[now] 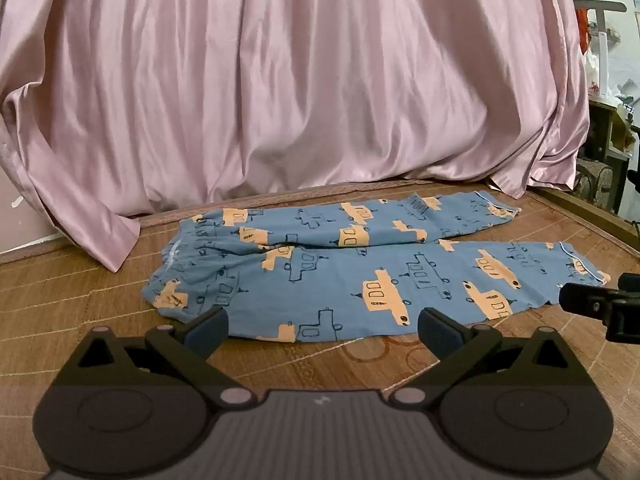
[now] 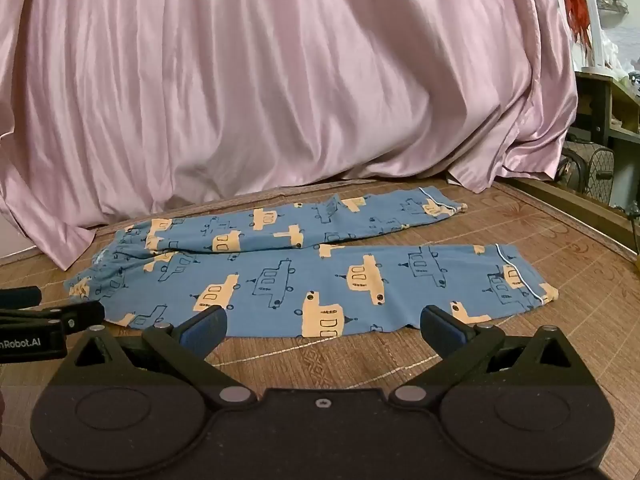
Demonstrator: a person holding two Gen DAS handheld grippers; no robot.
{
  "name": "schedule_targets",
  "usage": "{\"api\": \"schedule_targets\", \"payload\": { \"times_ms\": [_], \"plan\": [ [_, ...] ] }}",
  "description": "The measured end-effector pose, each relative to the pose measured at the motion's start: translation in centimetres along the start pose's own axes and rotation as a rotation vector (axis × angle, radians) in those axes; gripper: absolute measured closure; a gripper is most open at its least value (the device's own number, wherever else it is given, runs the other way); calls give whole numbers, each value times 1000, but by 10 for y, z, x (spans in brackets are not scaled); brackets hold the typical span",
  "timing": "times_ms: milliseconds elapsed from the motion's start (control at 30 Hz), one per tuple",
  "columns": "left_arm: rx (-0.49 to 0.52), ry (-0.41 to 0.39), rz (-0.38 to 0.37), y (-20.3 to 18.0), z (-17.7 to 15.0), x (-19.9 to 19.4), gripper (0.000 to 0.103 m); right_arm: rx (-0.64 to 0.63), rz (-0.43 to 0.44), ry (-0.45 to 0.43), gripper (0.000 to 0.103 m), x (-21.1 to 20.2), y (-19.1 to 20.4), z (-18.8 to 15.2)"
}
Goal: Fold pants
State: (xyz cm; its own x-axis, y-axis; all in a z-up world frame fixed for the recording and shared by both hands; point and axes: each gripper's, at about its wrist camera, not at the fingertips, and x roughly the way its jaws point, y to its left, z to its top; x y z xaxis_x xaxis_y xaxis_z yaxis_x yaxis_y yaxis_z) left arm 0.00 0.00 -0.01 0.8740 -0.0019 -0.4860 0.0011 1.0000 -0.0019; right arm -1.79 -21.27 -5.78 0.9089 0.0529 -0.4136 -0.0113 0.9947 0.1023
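Blue pants (image 1: 360, 272) printed with orange and outlined cars lie spread flat on a woven mat, waistband at the left, both legs running right and side by side. The same pants (image 2: 312, 276) fill the middle of the right wrist view. My left gripper (image 1: 322, 326) is open, just short of the near leg's lower edge, with nothing between its fingers. My right gripper (image 2: 324, 326) is also open, at the near leg's front edge and holding nothing. The right gripper's tip (image 1: 592, 300) shows near the leg cuff; the left gripper's tip (image 2: 60, 312) shows near the waistband.
A pink satin sheet (image 1: 300, 80) hangs as a wall behind the pants and bunches onto the brown patterned mat (image 1: 80, 292). Wooden furniture and clutter (image 2: 600, 128) stand at the far right beyond the mat's edge.
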Motion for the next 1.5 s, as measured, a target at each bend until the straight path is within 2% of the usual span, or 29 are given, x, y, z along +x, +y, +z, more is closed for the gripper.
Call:
{"api": "schedule_targets", "payload": {
  "times_ms": [1500],
  "plan": [
    [12,-9,0,-1,1,0,0,1,0,2,0,1,0,-1]
  ]
}}
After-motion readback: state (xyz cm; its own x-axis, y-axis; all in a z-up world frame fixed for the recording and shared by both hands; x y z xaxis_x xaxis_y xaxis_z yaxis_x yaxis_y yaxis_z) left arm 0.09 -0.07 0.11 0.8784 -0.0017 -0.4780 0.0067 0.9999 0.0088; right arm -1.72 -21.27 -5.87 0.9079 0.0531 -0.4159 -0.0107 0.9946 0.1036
